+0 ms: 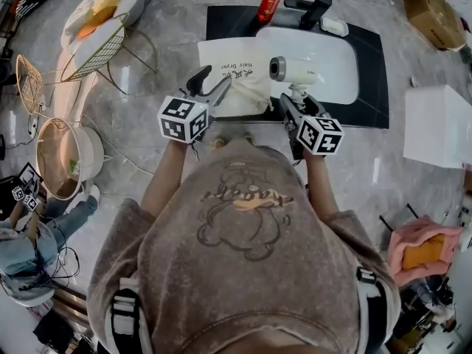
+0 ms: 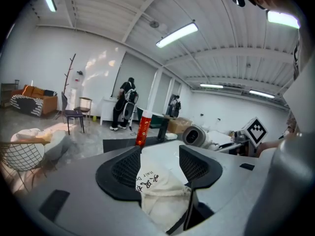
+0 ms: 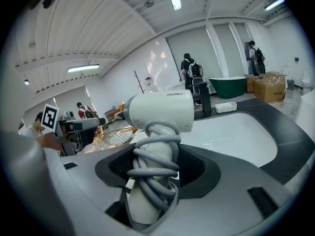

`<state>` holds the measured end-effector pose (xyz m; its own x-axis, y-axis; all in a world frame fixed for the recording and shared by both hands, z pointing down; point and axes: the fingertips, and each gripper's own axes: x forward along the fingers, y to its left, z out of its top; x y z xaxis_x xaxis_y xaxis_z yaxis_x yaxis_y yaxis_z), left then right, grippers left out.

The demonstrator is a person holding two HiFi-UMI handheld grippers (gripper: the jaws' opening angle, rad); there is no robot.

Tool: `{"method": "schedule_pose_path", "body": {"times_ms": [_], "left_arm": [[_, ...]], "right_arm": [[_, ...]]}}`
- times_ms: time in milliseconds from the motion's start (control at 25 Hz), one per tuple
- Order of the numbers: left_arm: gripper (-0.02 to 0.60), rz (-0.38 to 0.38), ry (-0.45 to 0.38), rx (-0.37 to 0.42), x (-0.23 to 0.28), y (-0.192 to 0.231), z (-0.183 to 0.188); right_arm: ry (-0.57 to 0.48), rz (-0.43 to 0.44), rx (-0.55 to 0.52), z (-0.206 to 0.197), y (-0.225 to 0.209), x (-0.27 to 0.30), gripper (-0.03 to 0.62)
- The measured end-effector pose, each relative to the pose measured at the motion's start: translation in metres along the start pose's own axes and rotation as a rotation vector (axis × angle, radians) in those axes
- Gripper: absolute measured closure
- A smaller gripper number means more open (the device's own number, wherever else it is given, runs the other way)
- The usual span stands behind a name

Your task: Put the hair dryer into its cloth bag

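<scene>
Holding: right gripper [image 1: 292,103] has its 2 jaws pinched on the handle of the dryer [image 1: 295,70]; the grey cord [image 3: 153,168], coiled round that handle, is caught between the pads as well.
Dryer: upright, handle down between the right jaws, white barrel above and beyond the jaw tips, its dark round end facing the left gripper.
Left gripper [image 1: 212,82]: 2 jaws spread wide, pressing on nothing.
Bag [image 2: 158,190]: cream cloth with dark print, bunched in the gap between the left jaws and lying against the pad at the left of the left gripper view. Contact with the other pad cannot be told. The rest lies flat beyond the jaw tips.
Dryer to bag: just beside it, outside it.
Sink [image 1: 335,61]: white basin beyond the right jaws, under the barrel.
Counter [image 1: 221,21]: dark, beyond both sets of jaws, round the sink.
Bottle [image 2: 143,127]: red, white cap, upright, well beyond the left jaw tips.
Tap [image 1: 313,7]: black, beyond the sink.
</scene>
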<state>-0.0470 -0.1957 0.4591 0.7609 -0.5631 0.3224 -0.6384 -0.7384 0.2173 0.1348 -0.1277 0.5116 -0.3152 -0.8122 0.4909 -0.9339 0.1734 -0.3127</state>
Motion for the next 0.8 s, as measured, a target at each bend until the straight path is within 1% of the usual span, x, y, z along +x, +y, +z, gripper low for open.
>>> {"method": "schedule_pose_path", "body": {"times_ms": [160,360,600,800], "left_arm": [[0.344,-0.025,0.067,0.043,0.012,0.007,-0.015],[0.344,-0.075,0.197,0.101,0.034,0.016,-0.053],[0.347,-0.099,0.329,0.160,0.059,0.028,-0.093],[0.379,-0.133,0.451,0.212,0.075,0.031,-0.125]], "right_arm": [[0.001,0.000,0.004,-0.001,0.000,0.000,0.345],[0.004,-0.001,0.007,-0.003,-0.001,-0.003,0.345],[0.001,-0.006,0.015,-0.005,0.000,-0.009,0.345],[0.003,-0.015,0.019,-0.010,-0.004,-0.015,0.345]]}}
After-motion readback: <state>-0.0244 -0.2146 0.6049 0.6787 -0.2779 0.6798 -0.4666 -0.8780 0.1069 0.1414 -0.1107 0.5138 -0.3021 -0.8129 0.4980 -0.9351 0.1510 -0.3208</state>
